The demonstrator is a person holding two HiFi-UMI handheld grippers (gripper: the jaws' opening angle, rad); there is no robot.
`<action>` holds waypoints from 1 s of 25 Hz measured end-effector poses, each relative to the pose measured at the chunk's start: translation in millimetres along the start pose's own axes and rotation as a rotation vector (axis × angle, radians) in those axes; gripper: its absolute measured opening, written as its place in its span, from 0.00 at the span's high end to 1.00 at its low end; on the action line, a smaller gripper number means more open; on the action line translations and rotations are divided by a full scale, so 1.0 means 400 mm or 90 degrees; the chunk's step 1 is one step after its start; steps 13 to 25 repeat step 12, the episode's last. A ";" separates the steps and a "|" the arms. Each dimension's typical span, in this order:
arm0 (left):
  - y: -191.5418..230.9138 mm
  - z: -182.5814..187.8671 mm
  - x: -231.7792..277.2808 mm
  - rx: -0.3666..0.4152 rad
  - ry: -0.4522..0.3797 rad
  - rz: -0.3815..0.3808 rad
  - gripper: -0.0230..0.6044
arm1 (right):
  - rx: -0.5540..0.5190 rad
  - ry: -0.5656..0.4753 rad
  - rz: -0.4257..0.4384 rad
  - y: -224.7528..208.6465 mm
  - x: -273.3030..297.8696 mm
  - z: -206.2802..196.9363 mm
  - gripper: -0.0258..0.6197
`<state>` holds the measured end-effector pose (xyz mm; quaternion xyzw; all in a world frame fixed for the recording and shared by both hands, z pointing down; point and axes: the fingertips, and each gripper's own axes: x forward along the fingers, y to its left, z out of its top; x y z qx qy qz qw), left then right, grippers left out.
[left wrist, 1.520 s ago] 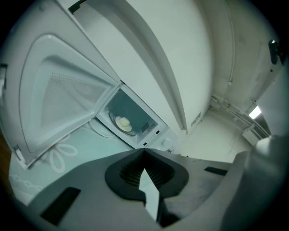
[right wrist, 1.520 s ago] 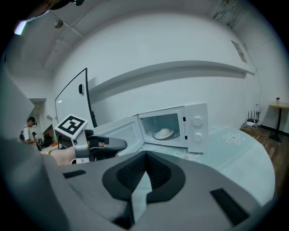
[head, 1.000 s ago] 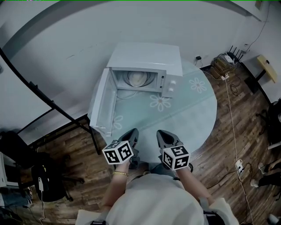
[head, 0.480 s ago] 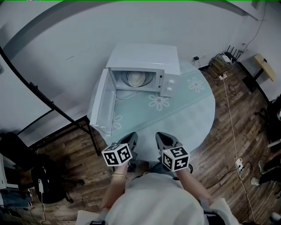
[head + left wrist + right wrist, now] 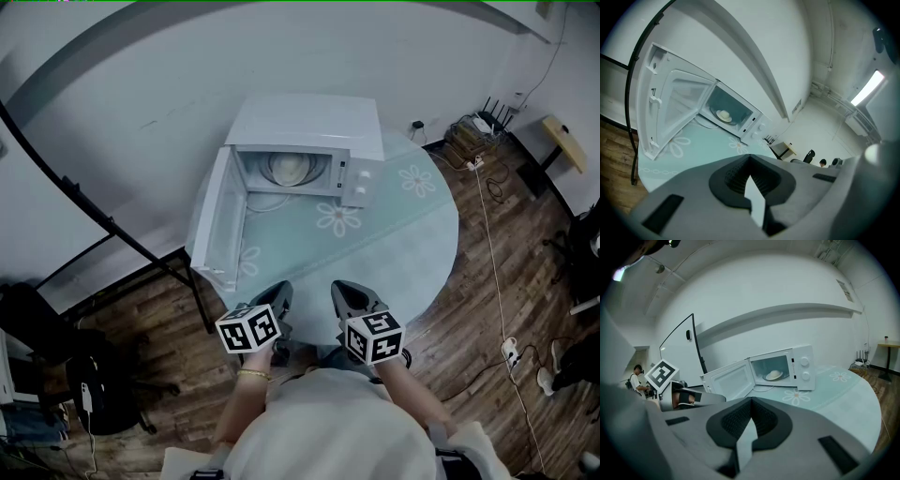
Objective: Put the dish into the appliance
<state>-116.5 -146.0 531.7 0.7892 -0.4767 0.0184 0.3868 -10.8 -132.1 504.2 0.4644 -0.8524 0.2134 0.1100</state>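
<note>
In the head view the white microwave stands at the far side of the round flower-print table, its door swung wide to the left and the pale dish lying inside. The left gripper and right gripper sit side by side at the table's near edge, well apart from it. The left gripper view shows its jaws pressed together on nothing, and the right gripper view shows the same, the dish far ahead in the open chamber.
</note>
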 end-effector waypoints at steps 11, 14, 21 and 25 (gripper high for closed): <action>-0.003 -0.002 0.006 0.004 0.005 0.002 0.95 | -0.005 0.001 0.002 -0.003 0.002 0.006 0.95; -0.004 -0.003 0.006 0.004 0.006 0.003 0.95 | -0.005 0.001 0.003 -0.002 0.002 0.007 0.95; -0.004 -0.003 0.006 0.004 0.006 0.003 0.95 | -0.005 0.001 0.003 -0.002 0.002 0.007 0.95; -0.004 -0.003 0.006 0.004 0.006 0.003 0.95 | -0.005 0.001 0.003 -0.002 0.002 0.007 0.95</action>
